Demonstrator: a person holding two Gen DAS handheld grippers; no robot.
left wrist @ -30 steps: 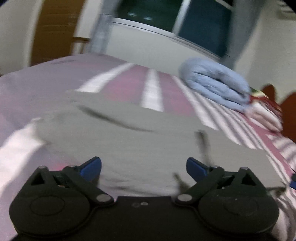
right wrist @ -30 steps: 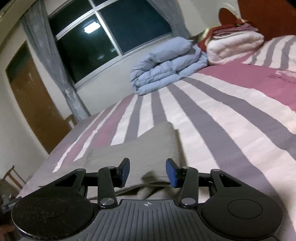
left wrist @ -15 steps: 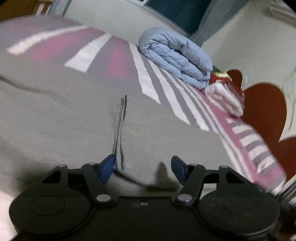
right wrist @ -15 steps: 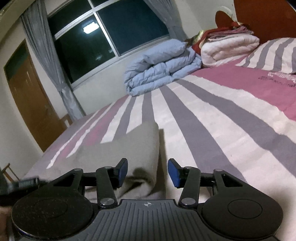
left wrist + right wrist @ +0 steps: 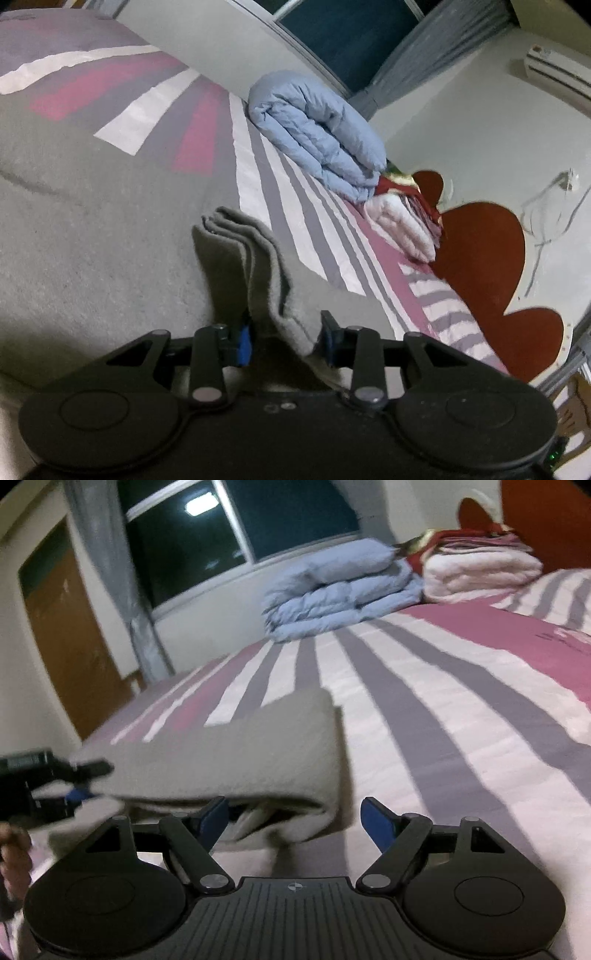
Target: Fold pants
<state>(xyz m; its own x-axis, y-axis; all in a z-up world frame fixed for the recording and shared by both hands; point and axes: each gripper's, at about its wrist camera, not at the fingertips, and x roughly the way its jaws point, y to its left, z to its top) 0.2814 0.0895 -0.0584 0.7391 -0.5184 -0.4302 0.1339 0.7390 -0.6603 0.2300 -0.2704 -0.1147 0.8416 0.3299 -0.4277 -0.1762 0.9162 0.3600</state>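
Note:
The grey pants (image 5: 92,221) lie folded on the striped bed. In the left wrist view a layered folded edge (image 5: 258,273) rises between the fingers of my left gripper (image 5: 286,338), whose jaws are closing around it with a gap still showing. In the right wrist view the pants (image 5: 236,753) form a thick folded stack. My right gripper (image 5: 295,818) is open at the stack's near right corner, its left finger (image 5: 214,814) against the fabric. The left gripper also shows at the left edge of the right wrist view (image 5: 79,781).
A pink, white and grey striped bedspread (image 5: 443,709) covers the bed. A folded light blue duvet (image 5: 340,590) and white and red blankets (image 5: 480,568) lie at the far end by a red headboard (image 5: 480,258). A window, curtain and wooden door stand behind.
My left gripper has moved in on the folded edge, which now stands up between narrower jaws. My right gripper has opened wider and come closer to the stack's corner.

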